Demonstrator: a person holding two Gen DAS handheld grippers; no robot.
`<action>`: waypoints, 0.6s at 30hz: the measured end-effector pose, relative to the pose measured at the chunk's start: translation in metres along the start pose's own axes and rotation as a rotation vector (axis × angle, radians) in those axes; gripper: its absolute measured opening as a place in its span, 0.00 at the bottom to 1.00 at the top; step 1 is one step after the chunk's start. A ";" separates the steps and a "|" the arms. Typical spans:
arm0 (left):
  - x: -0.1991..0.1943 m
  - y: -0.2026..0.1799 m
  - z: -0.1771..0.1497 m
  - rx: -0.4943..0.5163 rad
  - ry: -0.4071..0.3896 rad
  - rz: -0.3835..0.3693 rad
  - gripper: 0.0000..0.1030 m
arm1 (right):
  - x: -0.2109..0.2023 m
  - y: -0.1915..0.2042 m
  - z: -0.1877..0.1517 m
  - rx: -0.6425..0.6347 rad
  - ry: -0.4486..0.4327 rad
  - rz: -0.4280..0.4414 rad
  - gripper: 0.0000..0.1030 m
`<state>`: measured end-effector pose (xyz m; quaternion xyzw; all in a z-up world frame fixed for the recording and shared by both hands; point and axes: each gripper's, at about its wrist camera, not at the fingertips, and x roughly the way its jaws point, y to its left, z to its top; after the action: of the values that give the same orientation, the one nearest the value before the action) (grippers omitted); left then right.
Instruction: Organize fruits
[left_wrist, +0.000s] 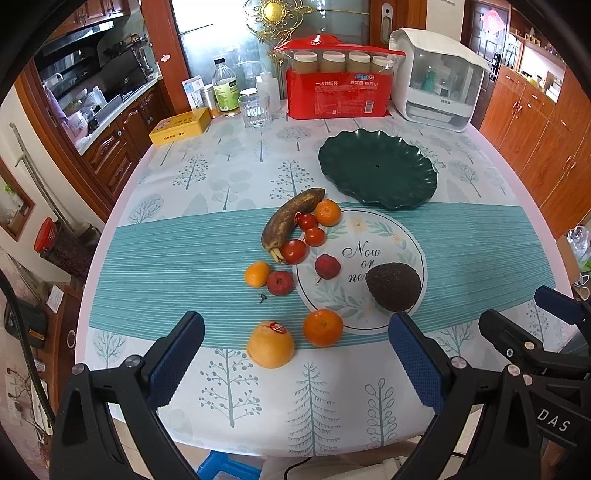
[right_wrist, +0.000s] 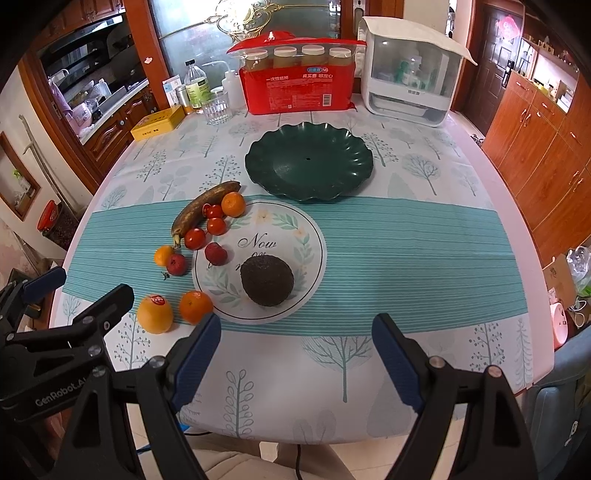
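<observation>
Fruit lies loose mid-table: a browned banana (left_wrist: 290, 218), several cherry tomatoes (left_wrist: 294, 251), small red fruits (left_wrist: 327, 266), tangerines (left_wrist: 323, 327), a large orange with a sticker (left_wrist: 270, 344) and a dark avocado (left_wrist: 393, 286) (right_wrist: 266, 281). A dark green scalloped plate (left_wrist: 376, 170) (right_wrist: 308, 166) stands empty behind them. My left gripper (left_wrist: 295, 354) is open and empty above the near edge, around the large orange. My right gripper (right_wrist: 295, 350) is open and empty, just before the avocado.
At the back stand a red package of jars (left_wrist: 338, 88), a white appliance (left_wrist: 437, 79), a glass (left_wrist: 255, 109), bottles (left_wrist: 225, 88) and a yellow tin (left_wrist: 181, 127). Wooden cabinets (right_wrist: 535, 140) line the right side.
</observation>
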<state>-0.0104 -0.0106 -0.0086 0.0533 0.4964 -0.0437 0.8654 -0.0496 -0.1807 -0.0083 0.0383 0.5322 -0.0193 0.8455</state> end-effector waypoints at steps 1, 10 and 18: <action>0.000 0.001 0.001 -0.003 -0.001 -0.004 0.96 | -0.001 0.001 -0.001 -0.001 -0.002 0.000 0.82; -0.004 0.006 0.006 -0.014 -0.035 -0.027 0.93 | -0.002 0.004 0.015 -0.019 -0.018 -0.002 0.82; 0.000 0.010 0.009 -0.020 -0.045 -0.055 0.90 | 0.002 0.002 0.027 -0.034 -0.026 0.007 0.82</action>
<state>-0.0017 -0.0015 -0.0035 0.0300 0.4785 -0.0639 0.8752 -0.0243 -0.1813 0.0017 0.0256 0.5214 -0.0076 0.8529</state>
